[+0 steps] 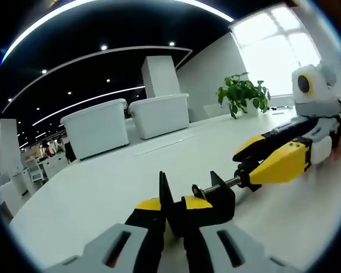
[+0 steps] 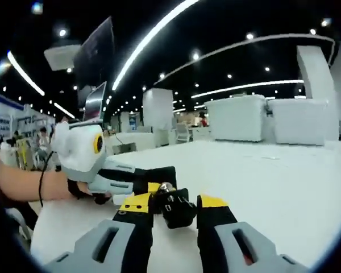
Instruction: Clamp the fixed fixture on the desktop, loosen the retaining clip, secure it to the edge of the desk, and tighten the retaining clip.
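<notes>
**Clamp could twist loose while the screw is being turned**

The left claw (image 1: 171, 219) is pinching the black clamp (image 1: 207, 207) flat on the white worktop (image 1: 102, 187). The right claw (image 1: 245, 161) is closing on the screw knob (image 2: 175, 209), I think; it's blurry. If the knob binds, the clamp is probably rotating out of that thin pinch.

We see the clamp (image 1: 202, 207) on the white desk (image 1: 102, 193) as matt black, cast-looking metal, with a bright, polished steel screw (image 1: 219, 185) running out of it. The desk itself reads as a smooth, satin laminate with a soft sheen. Beyond the clamp, two storage bins (image 1: 128, 122) look like matt white plastic. The gripper jaws (image 2: 176, 213) nearest the clamp show matt black and yellow plastic over grey moulded bodies.
</notes>
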